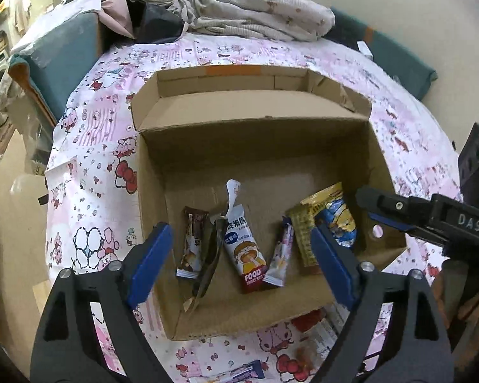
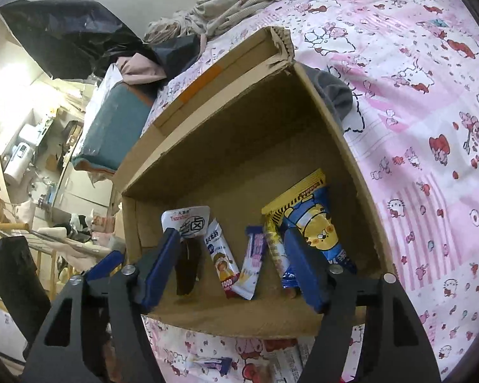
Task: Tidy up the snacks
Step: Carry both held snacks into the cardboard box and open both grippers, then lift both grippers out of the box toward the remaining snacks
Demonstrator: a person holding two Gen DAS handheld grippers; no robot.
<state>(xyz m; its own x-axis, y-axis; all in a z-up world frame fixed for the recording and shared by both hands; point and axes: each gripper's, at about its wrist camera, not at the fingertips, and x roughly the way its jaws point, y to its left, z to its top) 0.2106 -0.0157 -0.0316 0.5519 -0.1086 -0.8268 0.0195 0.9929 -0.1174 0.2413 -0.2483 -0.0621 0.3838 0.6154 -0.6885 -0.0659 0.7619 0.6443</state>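
Both the left gripper [image 1: 241,252] and right gripper [image 2: 231,261] hover with jaws apart, gripping nothing, over the open brown cardboard box [image 1: 255,146] holding several snack packets [image 1: 244,249].

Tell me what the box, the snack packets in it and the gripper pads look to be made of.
Box: matte brown corrugated cardboard, torn fluted edges showing.
Snack packets: glossy printed plastic film, probably, with crimped ends and glare.
Left gripper pads: blue, dull, seemingly rubber or soft plastic on black frames.

Matt cardboard box [image 1: 380,159], glossy foil snack packets [image 1: 244,249]
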